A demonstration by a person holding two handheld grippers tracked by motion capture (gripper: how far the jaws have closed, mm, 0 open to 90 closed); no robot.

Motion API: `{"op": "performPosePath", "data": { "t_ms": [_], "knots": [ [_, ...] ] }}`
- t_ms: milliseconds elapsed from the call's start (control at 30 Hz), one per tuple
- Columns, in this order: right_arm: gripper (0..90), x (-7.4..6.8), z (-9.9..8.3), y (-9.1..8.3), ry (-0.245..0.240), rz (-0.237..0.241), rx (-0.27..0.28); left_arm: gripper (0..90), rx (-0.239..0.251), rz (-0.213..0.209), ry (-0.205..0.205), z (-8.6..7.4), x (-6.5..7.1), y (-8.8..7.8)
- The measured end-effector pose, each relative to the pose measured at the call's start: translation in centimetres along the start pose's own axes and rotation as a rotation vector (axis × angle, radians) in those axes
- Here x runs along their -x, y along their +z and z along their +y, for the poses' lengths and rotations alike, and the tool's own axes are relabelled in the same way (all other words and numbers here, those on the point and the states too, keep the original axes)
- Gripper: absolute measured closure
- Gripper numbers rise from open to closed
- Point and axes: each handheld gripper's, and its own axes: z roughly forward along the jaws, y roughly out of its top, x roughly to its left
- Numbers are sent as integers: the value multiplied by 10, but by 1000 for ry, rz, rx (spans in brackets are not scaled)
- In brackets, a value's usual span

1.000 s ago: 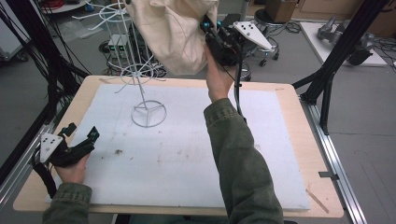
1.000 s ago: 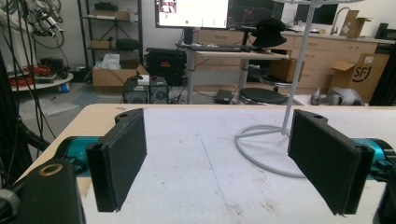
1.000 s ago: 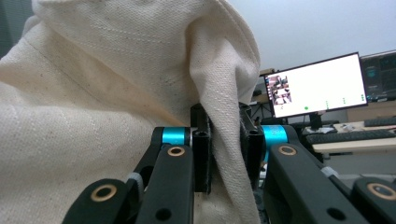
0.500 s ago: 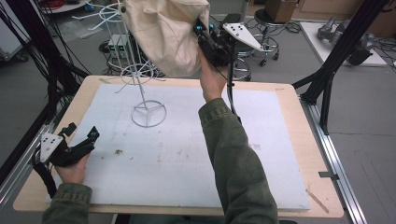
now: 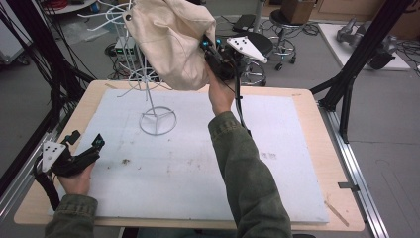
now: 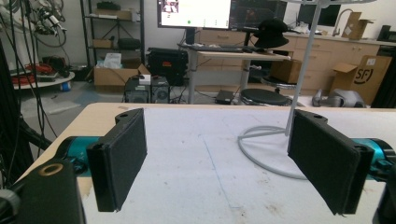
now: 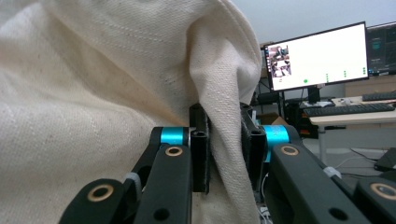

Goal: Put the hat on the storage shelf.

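Lab rm: grey floor (image 5: 381, 153), black frame struts (image 5: 364, 52) L & R, far desk (image 6: 233, 53) w/ lit monitor (image 6: 194, 13), stool (image 6: 264, 96), cardboard boxes (image 6: 112, 74), wooden cabinets (image 6: 327, 56) far R.

Cream canvas bag (image 5: 171, 42) bunched, hanging draped over top of white wire stand (image 5: 157, 120).

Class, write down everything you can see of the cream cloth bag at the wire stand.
The cloth bag is cream, of coarse woven canvas with stitched seams, crumpled and bulging. A small dark round spot sits near its upper left corner. It hangs in the air over the far edge of the table, up against the upper part of the white wire stand, hiding much of it. The right gripper is shut on a fold at its edge, with cloth squeezed between the black pads.
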Motion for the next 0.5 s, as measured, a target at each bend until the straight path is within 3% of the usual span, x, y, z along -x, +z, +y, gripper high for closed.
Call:
{"op": "performPosePath", "data": {
  "t_ms": [500],
  "knots": [
    [752,10,-31,-16,-11,5,-60,198,1,-2,2,0,1,0]
  ]
}}
